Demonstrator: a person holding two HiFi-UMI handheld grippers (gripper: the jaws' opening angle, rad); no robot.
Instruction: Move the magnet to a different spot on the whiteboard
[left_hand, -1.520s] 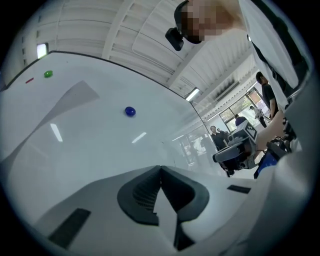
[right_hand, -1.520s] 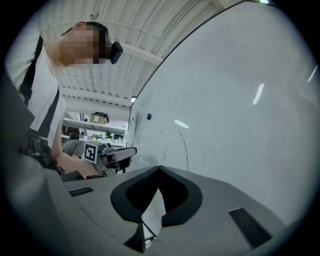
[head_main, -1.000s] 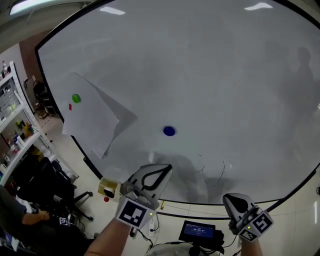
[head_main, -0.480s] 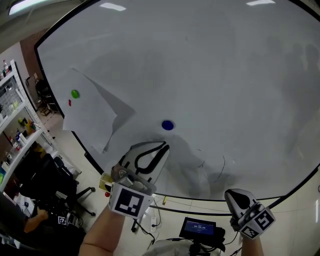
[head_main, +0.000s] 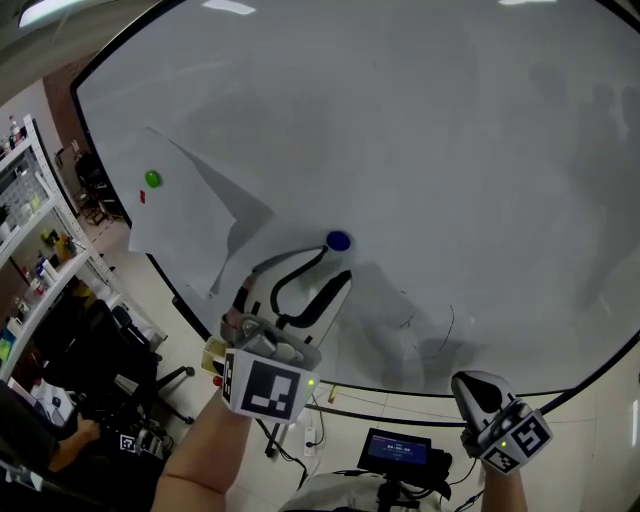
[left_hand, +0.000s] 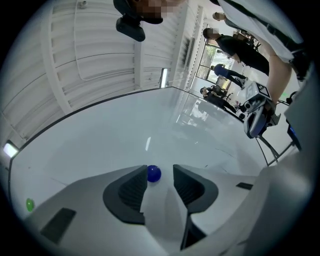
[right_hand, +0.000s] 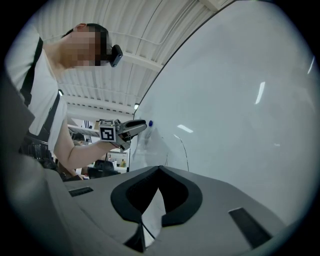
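A small blue round magnet (head_main: 338, 241) sticks to the big whiteboard (head_main: 420, 130), low and left of centre. My left gripper (head_main: 335, 263) is raised to the board just under it, and its jaws have just been opening. In the left gripper view the magnet (left_hand: 153, 173) lies at the mouth of the left gripper (left_hand: 160, 171), close to the left fingertip, and the pads do not press on it. My right gripper (head_main: 472, 386) hangs low at the right, away from the board. Its jaws meet at the tips of the right gripper (right_hand: 159, 169) with nothing between them.
A white paper sheet (head_main: 190, 225) is pinned to the board's left part by a green magnet (head_main: 152, 178). Thin pen marks (head_main: 440, 325) run near the lower edge. Shelves (head_main: 30, 230) stand at the left. A black device with a screen (head_main: 398, 452) lies below.
My left gripper has risen up the board to the blue magnet, rolled a little, and its jaws have gone from shut to wide open. The right gripper has kept still.
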